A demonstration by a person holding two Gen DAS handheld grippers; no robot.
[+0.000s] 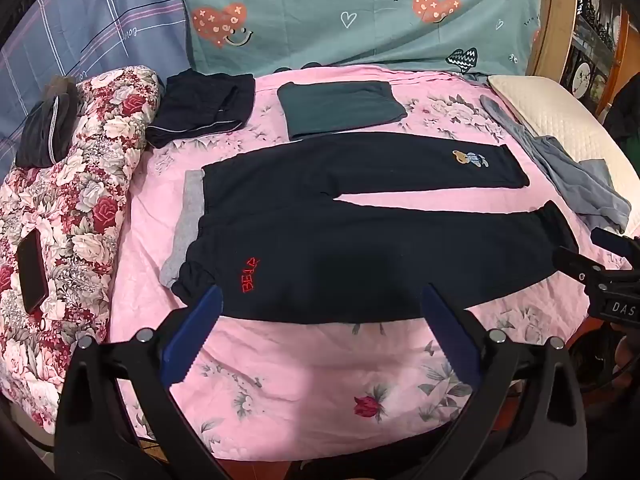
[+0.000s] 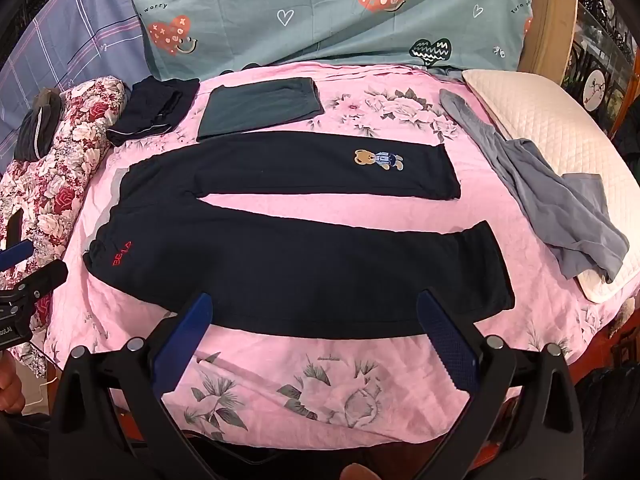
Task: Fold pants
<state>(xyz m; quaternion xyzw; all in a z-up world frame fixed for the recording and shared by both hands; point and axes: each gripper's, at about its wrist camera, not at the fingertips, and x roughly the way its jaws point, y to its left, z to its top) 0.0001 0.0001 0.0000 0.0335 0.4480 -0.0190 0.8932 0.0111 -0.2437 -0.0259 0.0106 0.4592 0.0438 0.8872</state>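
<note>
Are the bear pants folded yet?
Not yet. The navy pants lie spread flat, legs apart. Two folded garments already sit behind them. Both the left gripper and right gripper hover open, holding nothing. All folds remain.

pants laid flat: 1 | folded garments: 2 | grey garment: 1 | phone: 1 | pillow: 1

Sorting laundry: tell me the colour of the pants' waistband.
Grey waistband on navy pants, clearest in the left wrist view.
</note>
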